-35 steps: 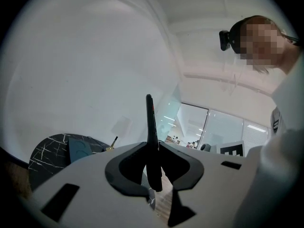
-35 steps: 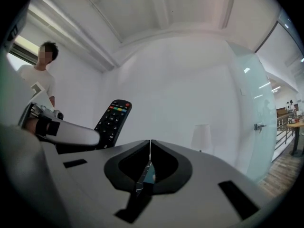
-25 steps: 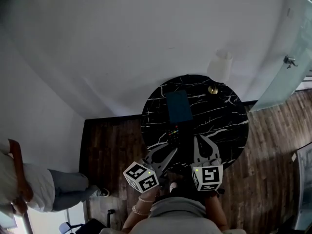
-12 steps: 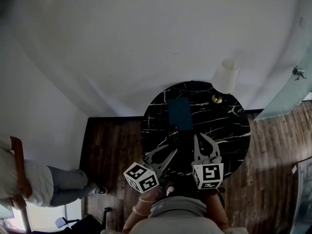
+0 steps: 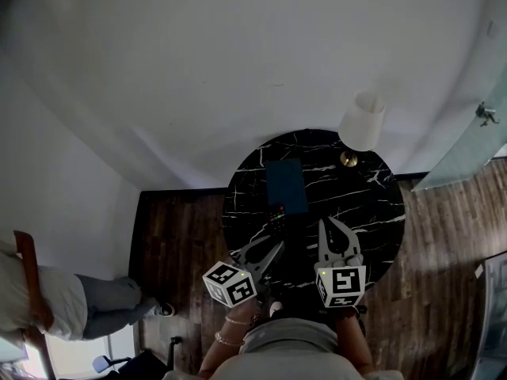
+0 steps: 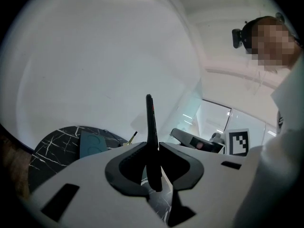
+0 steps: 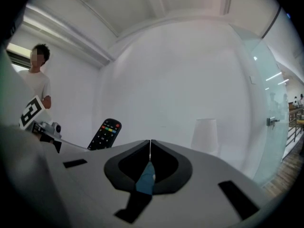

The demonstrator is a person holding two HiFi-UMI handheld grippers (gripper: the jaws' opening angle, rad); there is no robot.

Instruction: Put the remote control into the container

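Bystander: a person (image 5: 49, 307) stands at the far left on the wood floor (image 5: 182, 236), well apart from you.
Table: a round black marble top (image 5: 372, 212) with white veins, straight ahead of you.
Left gripper: your left gripper (image 5: 268, 248) points across the near left part of the table, and its jaws are clamped on the remote control (image 5: 276, 218).
Left jaw detail: in the left gripper view the remote control (image 6: 152, 137) stands edge-on, pinched between the two dark pads, its long end sticking out past the tips.
Remote position: it is in your left tongs and not in the container. In the head view its far end reaches the container's near edge. The right gripper view shows it (image 7: 105, 133) tilted, coloured buttons facing that camera.
Container: a flat teal tray (image 5: 286, 186) lies on the table beyond the remote, nothing in it. It also shows at left in the left gripper view (image 6: 95, 143).
Right gripper: your right gripper (image 5: 331, 224) is just right of the remote, over the table, jaws closed tip to tip (image 7: 150, 142) with nothing between them.
Lamp: a white shade (image 5: 362, 121) on a brass base (image 5: 347, 159), at the table's far right edge.
Glass panel: on the far right (image 5: 467, 149), away from the table.
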